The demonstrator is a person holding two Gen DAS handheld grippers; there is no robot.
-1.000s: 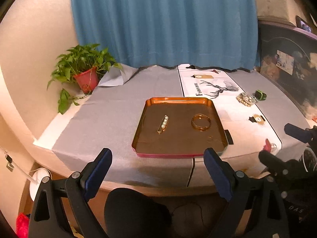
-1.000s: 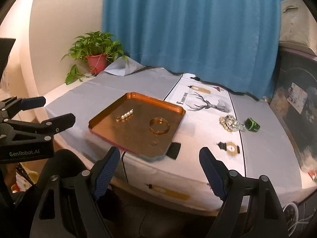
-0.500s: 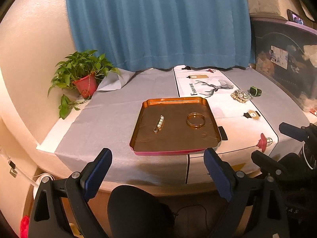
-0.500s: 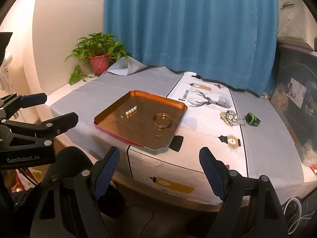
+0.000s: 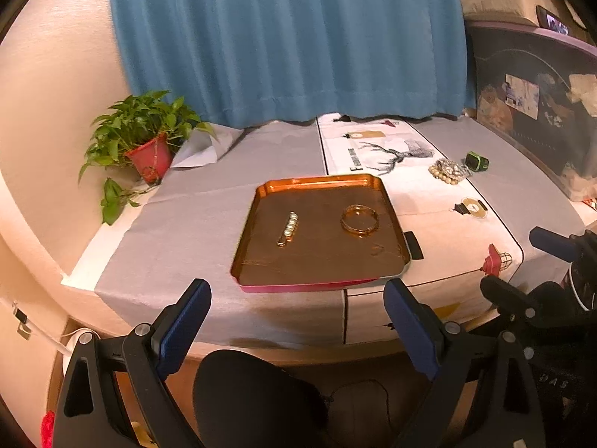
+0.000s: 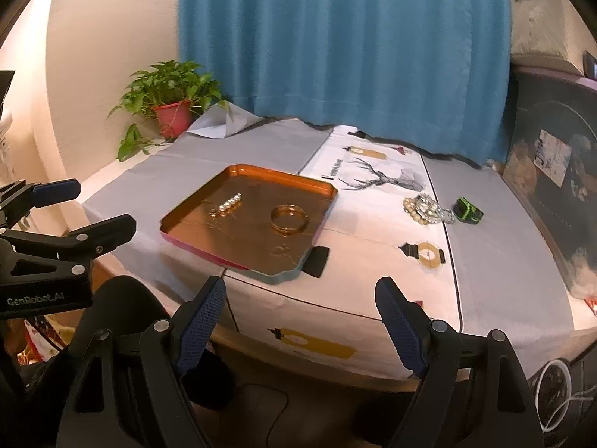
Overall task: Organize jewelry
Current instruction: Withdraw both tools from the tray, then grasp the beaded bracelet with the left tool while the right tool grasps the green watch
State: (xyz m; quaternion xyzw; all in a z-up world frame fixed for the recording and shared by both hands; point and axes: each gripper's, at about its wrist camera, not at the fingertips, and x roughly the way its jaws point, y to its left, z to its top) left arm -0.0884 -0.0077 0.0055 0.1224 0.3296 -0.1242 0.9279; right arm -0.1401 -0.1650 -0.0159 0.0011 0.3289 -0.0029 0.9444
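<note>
An orange tray [image 5: 261,197] [image 6: 317,183] sits on the table with a pearl clip [image 5: 288,227] [image 6: 228,203] and a gold bangle [image 5: 359,220] [image 6: 289,218] in it. A beaded bracelet pile [image 5: 447,170] [image 6: 425,207] and a green ring box [image 5: 477,160] [image 6: 468,210] lie on the runner to the tray's right. My left gripper [image 5: 297,321] is open and empty, held off the table's front edge. My right gripper [image 6: 300,317] is open and empty, also off the front edge.
A potted plant [image 5: 145,142] [image 6: 172,101] stands at the table's back left. A blue curtain [image 5: 291,37] hangs behind. A dark storage bin [image 5: 537,112] lines the right side. A black tab [image 6: 316,260] lies by the tray's near right corner.
Both grippers have drawn back from the table and risen a little; the tray looks smaller and farther. Both stay open. Nothing on the table moved.
</note>
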